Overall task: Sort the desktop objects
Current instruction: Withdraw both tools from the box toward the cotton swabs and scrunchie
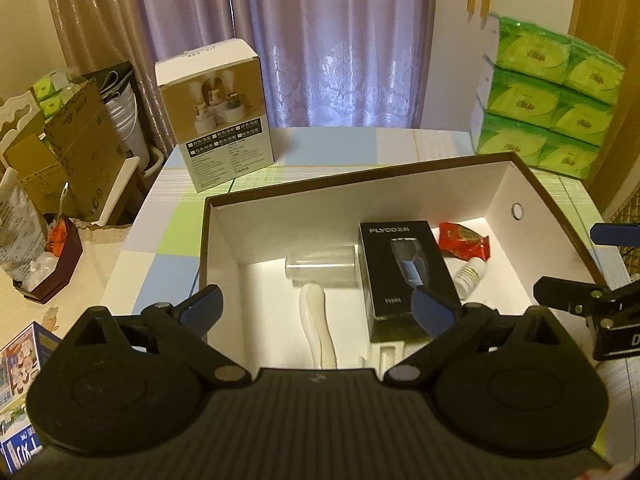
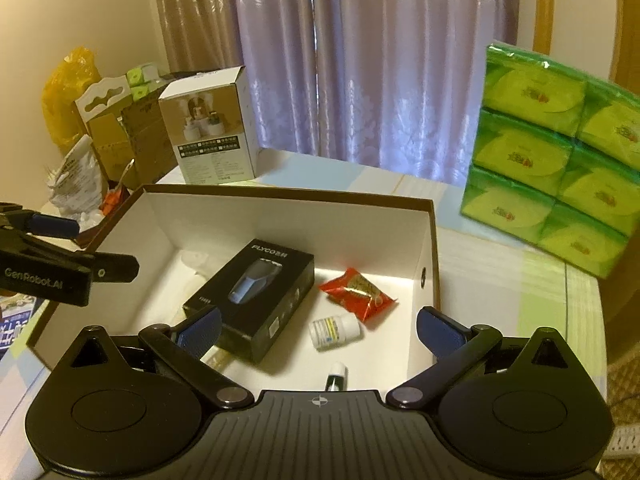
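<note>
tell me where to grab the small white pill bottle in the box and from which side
Grip the small white pill bottle across its round labelled body, coming straight down from above. It lies on its side on the floor of the brown cardboard box, apart from the red snack packet.

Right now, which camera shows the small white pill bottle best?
The right wrist view: the white pill bottle lies unobstructed, label visible. In the left wrist view it is partly hidden behind the black box.

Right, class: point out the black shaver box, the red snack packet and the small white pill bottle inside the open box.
black shaver box (image 2: pixel 256 296): right wrist view, on its top face.
red snack packet (image 2: pixel 358 293): right wrist view, middle of the wrapper.
small white pill bottle (image 2: pixel 334 330): right wrist view, on its label.
</note>
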A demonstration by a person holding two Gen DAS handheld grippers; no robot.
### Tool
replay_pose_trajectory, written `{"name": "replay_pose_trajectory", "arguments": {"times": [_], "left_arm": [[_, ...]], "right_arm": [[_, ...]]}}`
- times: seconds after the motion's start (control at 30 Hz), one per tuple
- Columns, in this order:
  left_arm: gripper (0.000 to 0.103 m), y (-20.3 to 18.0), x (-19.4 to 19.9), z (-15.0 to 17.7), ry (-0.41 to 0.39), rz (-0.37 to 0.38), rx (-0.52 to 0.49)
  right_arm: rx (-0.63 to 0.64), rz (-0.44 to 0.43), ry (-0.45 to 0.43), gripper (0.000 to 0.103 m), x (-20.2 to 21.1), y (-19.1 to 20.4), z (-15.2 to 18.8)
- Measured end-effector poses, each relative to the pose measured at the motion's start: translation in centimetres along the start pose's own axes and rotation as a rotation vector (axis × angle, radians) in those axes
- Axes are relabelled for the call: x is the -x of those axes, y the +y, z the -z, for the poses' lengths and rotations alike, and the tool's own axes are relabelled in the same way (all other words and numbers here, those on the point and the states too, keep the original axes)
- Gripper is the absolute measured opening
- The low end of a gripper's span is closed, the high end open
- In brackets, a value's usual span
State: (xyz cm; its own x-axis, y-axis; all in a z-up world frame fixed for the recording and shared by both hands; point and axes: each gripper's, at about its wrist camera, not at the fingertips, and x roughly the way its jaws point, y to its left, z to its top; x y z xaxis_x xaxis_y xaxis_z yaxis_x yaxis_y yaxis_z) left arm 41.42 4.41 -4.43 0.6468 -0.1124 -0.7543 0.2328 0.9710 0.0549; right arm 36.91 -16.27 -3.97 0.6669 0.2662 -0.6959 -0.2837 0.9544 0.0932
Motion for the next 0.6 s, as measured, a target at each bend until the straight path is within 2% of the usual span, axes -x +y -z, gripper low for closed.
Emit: {"name": "replay_pose_trajectory", "arguments": {"times": [0.6], "left_arm": [[0.102,-1.2,8.3,4.0,-0.041,-0.034,0.030]], "right_arm": [[-0.026,-0.001,-0.024,0.101,6.5,2.4,3.1]]}}
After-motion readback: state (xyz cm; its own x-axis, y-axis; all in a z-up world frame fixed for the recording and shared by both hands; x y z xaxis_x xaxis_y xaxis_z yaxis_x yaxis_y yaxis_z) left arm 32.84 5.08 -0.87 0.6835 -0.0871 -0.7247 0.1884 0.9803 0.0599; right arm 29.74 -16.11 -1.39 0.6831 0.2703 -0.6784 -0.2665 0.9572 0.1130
